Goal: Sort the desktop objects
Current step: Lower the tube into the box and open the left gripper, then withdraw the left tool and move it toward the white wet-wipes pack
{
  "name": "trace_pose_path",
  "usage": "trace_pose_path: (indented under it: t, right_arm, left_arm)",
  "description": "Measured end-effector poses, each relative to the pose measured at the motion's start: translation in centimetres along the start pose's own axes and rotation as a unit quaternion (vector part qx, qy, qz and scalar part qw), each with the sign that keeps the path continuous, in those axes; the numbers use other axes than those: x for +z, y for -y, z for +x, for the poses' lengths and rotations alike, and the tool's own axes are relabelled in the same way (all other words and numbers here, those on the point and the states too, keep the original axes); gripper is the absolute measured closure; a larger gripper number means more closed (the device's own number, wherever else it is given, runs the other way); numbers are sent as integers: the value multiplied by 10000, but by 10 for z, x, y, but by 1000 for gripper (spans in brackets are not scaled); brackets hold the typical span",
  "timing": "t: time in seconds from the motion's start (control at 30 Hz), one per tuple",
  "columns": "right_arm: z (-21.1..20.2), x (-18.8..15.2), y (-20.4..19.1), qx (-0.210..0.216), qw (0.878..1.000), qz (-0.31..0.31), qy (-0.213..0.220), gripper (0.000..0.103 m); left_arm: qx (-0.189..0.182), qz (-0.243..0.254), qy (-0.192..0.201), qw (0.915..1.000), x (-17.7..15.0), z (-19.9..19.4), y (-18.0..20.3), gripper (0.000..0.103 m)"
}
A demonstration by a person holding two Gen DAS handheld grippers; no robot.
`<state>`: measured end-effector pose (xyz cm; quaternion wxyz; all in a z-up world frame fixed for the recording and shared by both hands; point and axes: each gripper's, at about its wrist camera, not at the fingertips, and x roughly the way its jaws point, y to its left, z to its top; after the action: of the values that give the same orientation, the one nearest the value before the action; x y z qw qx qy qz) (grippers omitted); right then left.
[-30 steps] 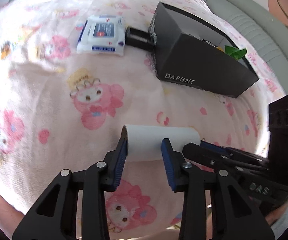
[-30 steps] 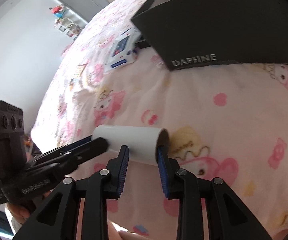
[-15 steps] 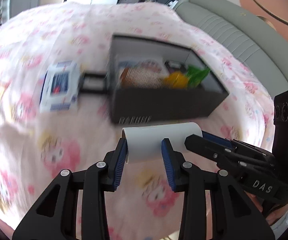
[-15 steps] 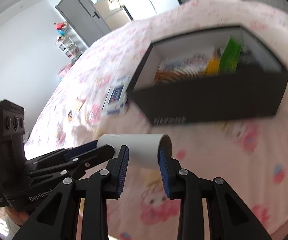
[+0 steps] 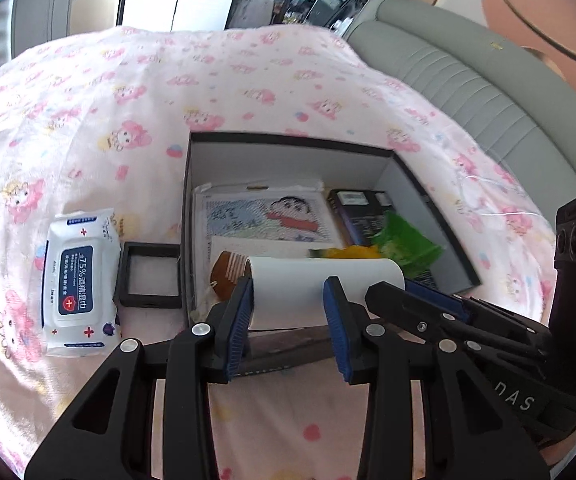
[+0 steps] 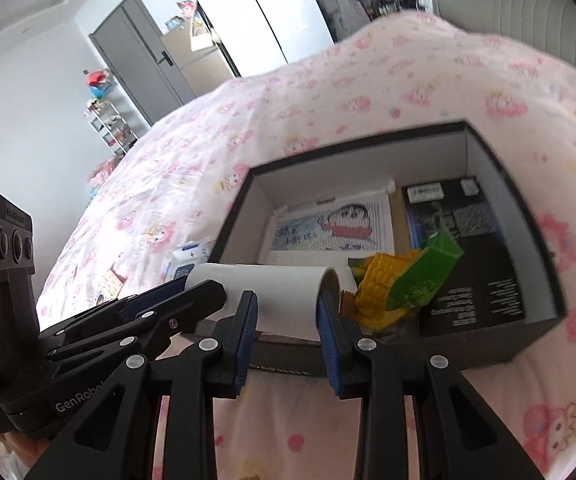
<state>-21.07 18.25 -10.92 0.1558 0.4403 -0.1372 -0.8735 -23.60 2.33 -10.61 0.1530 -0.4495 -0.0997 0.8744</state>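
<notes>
Two grippers, left [image 5: 290,304] & right [image 6: 286,316], both clamped on the white roll [image 5: 320,288], held crosswise w/ its long axis running left-right, right over the black box's [image 6: 508,184] near wall.

Bright daylight, slight motion blur, heavy fisheye bending at edges.

White paper roll [image 5: 312,284] horiz., held above open black box [image 5: 288,142].
</notes>
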Motion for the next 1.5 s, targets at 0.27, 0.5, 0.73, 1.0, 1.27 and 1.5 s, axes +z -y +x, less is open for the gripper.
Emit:
trace_pose_path:
  t: [0.27, 0.5, 0.73, 1.0, 1.27, 1.5]
  right_arm:
    - [16, -8, 4, -20, 9998, -50, -188, 75]
    - [3, -12, -3, -251, 9994, -130, -199, 75]
    - [-52, -45, -32, -180, 9995, -273, -14, 71]
    - [-95, -96, -58, -70, 9996, -270, 0, 71]
    - [-124, -118, -86, -149, 9982, -542, 214, 71]
    - [-124, -127, -106, -78, 9973, -708, 164, 71]
  left_arm:
    - [358, 70, -217, 9991, -15, 22, -4, 69]
    - [325, 21, -103, 9994, -25, -3, -2, 66]
    - [238, 73, 391, 9989, -63, -74, 10, 66]
    - [68, 84, 377, 9992, -105, -129, 18, 66]
    - [195, 171, 502, 9984, -135, -169, 21, 66]
    - [380, 128, 577, 9975, -145, -185, 10, 66]
